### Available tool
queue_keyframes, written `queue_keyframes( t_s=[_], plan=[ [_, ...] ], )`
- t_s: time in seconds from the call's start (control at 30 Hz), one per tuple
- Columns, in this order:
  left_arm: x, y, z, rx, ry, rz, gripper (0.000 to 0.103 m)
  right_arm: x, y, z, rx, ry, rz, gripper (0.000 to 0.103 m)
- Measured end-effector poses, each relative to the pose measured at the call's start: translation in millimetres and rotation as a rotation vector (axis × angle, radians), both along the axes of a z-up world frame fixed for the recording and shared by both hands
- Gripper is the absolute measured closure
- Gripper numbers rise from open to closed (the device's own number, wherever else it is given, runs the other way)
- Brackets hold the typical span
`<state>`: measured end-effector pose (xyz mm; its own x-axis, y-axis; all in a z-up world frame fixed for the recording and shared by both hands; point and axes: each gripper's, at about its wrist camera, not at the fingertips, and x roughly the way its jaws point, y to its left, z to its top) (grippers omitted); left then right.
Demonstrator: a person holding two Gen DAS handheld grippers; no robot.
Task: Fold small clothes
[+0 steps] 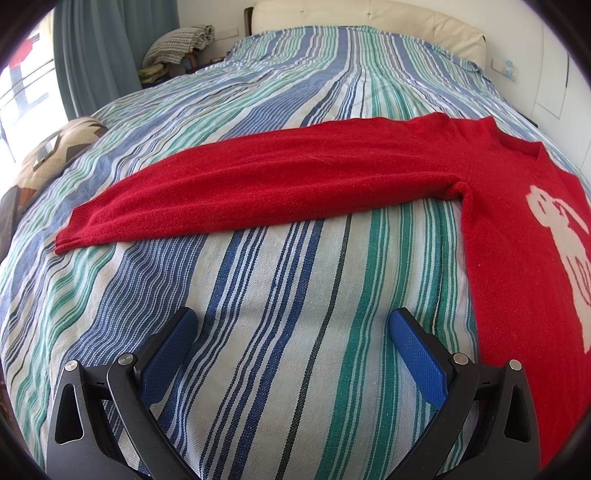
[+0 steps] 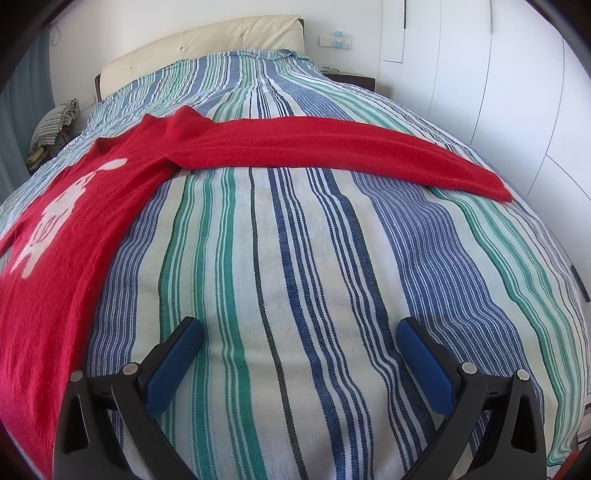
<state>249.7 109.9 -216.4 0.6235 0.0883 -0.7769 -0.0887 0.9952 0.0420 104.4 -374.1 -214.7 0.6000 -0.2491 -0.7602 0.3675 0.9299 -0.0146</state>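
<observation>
A red knitted sweater (image 1: 517,229) with a white animal figure lies flat and face up on the striped bedspread (image 1: 280,295). One sleeve (image 1: 258,184) stretches out to the left in the left wrist view. The other sleeve (image 2: 332,147) stretches out to the right in the right wrist view, beside the sweater's body (image 2: 74,236). My left gripper (image 1: 293,321) hovers open over bare bedspread below the left sleeve, holding nothing. My right gripper (image 2: 299,330) is open over the bedspread (image 2: 295,258) below the right sleeve, also holding nothing.
A cream padded headboard (image 1: 369,14) stands at the far end of the bed. A checked cloth (image 1: 181,42) lies piled on furniture at the far left by a blue-green curtain (image 1: 92,55). A patterned cushion (image 1: 55,151) sits off the bed's left edge. White wardrobe doors (image 2: 498,92) line the right.
</observation>
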Motion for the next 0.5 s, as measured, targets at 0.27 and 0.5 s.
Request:
queue_keyframes(
  t_s=[0.27,0.5],
  plan=[
    [-1.5,0.7,-0.5,-0.003,-0.002,0.0,0.0,-0.3,-0.8,-0.2,-0.005,0.0,-0.003,0.0],
    [-1.4,0.9,-0.5,-0.003,-0.002,0.001,0.0,-0.5,-0.3,0.0,0.0,-0.001,-0.003,0.0]
  ],
)
